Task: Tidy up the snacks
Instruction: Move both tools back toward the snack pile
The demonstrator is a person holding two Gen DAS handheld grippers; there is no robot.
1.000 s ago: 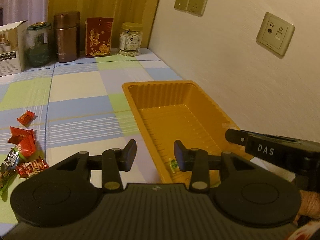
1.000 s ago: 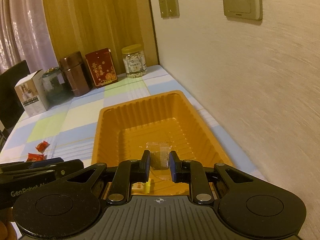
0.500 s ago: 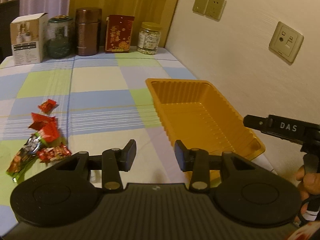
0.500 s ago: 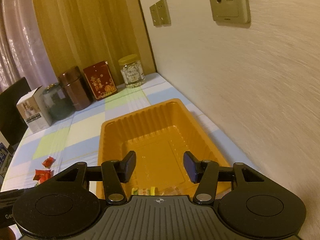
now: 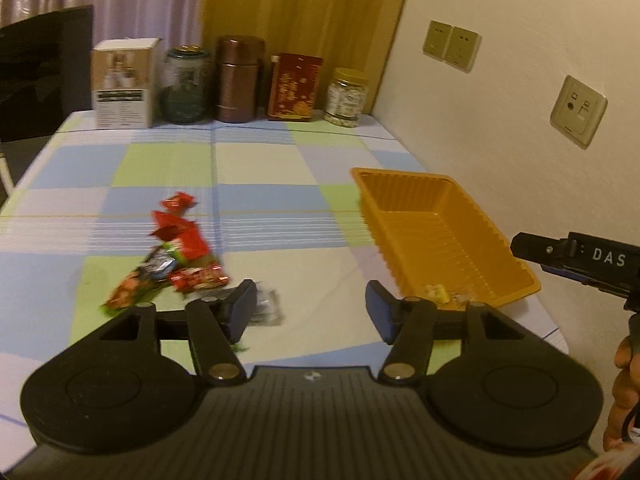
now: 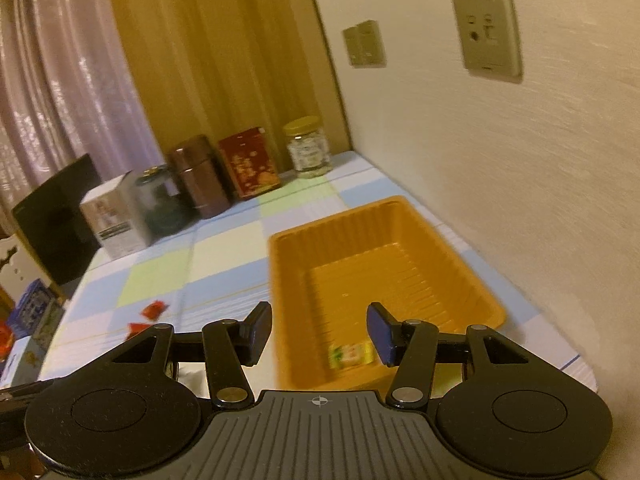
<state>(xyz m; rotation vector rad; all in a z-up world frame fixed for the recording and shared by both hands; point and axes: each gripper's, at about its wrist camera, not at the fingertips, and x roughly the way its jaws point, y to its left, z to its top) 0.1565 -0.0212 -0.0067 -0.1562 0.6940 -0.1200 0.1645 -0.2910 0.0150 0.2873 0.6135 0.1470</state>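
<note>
1. Left tool (image 5: pixel 311 307): jaws are opening, nothing between them. It hangs above the desk (image 5: pixel 280 184), aimed at bare cloth between the loose snacks and the tray.
2. Right tool (image 6: pixel 319 332): jaws apart, nothing between them. It hangs over the near end of the orange tray (image 6: pixel 486 300).
3. Task items: a pile of wrapped snacks (image 5: pixel 172 256) lies on the desk, left of the left tool and well apart from the tray. One clear wrapper (image 5: pixel 267 307) lies just beside the left tool's left finger. In the tray, a small yellow-green packet (image 6: pixel 350 354) sits at the near end; from the left view I see a couple of small pieces (image 5: pixel 436 292) there.
4. My judgement: most snacks are not yet in the tray; the next pick should come from the pile.
5. Risk: the wrappers overlap, so a clamp could lift two or drag neighbours across the cloth.
6. Risk: flat, slippery foil may slide out of the pads if I clamp on an edge only.
7. Risk: the tray looks light; a bump from either tool on its rim could shove it toward the wall (image 6: pixel 520 200) or tip it.
8. Risk: both tools work near the tray's near end and could collide.
</note>
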